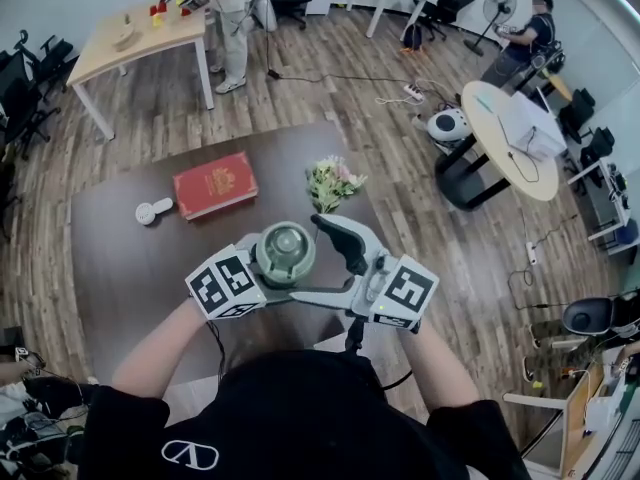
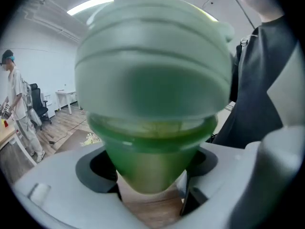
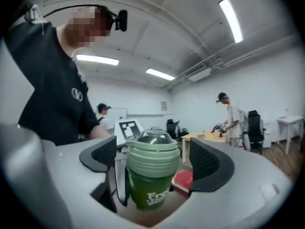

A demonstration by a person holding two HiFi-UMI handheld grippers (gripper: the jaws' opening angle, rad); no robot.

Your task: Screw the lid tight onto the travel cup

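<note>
A green travel cup with its paler green lid on top is held up over the near edge of the dark table. My left gripper is shut on the cup's lower body; in the left gripper view the cup fills the frame and narrows down between the jaws of the left gripper. My right gripper straddles the lid from the right. In the right gripper view its black pads stand on either side of the lid with a gap on each side, so the right gripper is open.
On the table lie a red book, a small white round device and a bunch of flowers. Beyond it are a wooden table with a person beside it, a round table at the right, and cables on the floor.
</note>
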